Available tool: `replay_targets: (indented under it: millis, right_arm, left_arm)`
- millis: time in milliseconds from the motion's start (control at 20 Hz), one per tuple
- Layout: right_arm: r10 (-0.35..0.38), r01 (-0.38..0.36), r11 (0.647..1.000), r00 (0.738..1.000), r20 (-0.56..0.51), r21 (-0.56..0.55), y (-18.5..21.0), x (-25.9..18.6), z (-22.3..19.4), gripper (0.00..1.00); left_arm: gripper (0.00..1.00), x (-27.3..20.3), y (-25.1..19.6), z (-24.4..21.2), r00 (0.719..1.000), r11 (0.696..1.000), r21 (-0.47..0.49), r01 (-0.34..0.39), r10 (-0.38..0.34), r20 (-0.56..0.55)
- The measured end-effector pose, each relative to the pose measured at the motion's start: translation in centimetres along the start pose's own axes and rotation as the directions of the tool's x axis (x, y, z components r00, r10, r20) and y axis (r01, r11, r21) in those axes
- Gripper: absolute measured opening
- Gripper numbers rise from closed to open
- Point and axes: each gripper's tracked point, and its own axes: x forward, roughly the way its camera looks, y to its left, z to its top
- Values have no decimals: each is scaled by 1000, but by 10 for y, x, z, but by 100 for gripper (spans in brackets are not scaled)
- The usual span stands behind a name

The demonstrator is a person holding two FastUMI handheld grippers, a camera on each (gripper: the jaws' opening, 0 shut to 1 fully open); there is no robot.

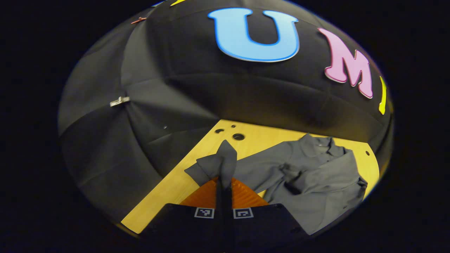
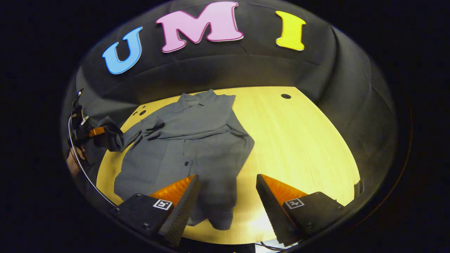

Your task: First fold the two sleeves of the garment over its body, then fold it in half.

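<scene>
A grey collared shirt [image 2: 190, 140] lies on the yellow wooden table [image 2: 299, 140], collar toward the booth wall. One sleeve lies folded across its chest [image 2: 207, 128]. My left gripper [image 1: 224, 182] is shut on the cuff of the other sleeve [image 1: 219, 163], which stands lifted off the table's left side. The right gripper view shows that gripper [image 2: 92, 133] far left, holding the sleeve [image 2: 110, 137] out from the body. My right gripper [image 2: 226, 191] hangs open above the shirt's hem, its fingers wide apart with nothing between them.
Round holes [image 1: 238, 136] sit in the table near the far left corner, another hole [image 2: 285, 96] at the far right. A hand [image 2: 75, 154] holds the left gripper at the table's left edge. Bare tabletop lies right of the shirt.
</scene>
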Motion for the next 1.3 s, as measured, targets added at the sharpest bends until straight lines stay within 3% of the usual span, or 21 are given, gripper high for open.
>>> replay_targets:
  millis: [350,550,700,1000,1300]
  right_arm:
    - [-46,47,995,999,-6,88,-39,2,-6,98]
    - [-66,67,992,998,-9,106,-57,5,-7,99]
    - [-72,73,990,997,-17,118,-68,3,-7,99]
    - [-88,90,987,996,-18,136,-91,13,-1,99]
    - [-102,108,974,994,-43,198,-106,19,-13,99]
  left_arm:
    - [5,-8,-154,44,971,971,53,234,-236,48]
    - [5,-15,-240,44,922,922,42,385,-387,27]
    - [5,-21,-302,26,869,870,-3,493,-493,-33]
    - [5,-18,-380,-7,802,809,-13,588,-585,-121]
    - [10,-5,-422,-38,786,790,90,607,-580,-215]
